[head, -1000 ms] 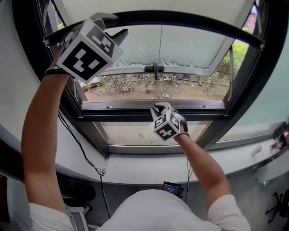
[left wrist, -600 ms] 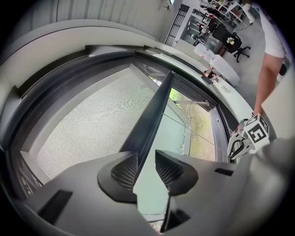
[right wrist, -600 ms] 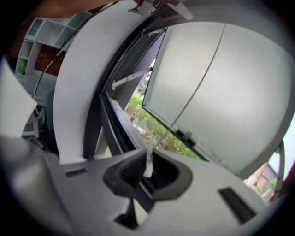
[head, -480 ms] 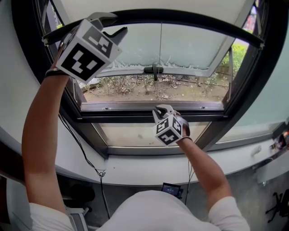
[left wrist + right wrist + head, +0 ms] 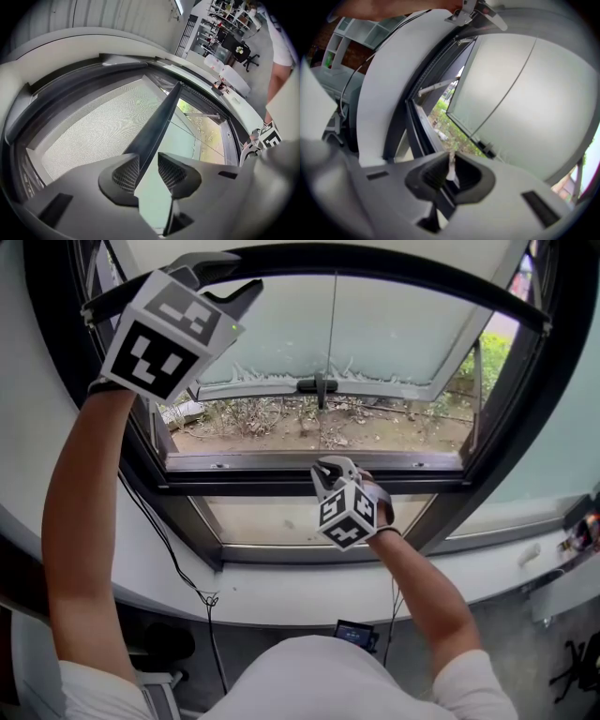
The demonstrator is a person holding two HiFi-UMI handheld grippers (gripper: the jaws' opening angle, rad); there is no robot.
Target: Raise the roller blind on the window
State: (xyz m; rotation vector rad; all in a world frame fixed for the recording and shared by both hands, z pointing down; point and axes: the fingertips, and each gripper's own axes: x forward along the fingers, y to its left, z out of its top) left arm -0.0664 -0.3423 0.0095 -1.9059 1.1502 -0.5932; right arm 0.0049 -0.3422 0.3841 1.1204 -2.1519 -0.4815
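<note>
Presently, the items as we find them

- Pale woven roller blind (image 5: 93,131): its fabric hangs above the bar, in the upper part of the dark-framed window (image 5: 309,482)
- Slim dark bottom bar (image 5: 159,117): spans the opening high up
- Left gripper (image 5: 143,166): jaws spread and straddling the bar near its left end. One pad lies against it and daylight shows beside the other, so we read no clamp
- Right gripper (image 5: 447,174): pressed together on the thin pale pull cord (image 5: 451,161), low at mid-frame
- Step in hand, as we judge it: the raise is under way, with the bar guided and the cord held
- Next move calls for a steady draw on the cord while the left gripper follows the bar upward without snagging it
</note>
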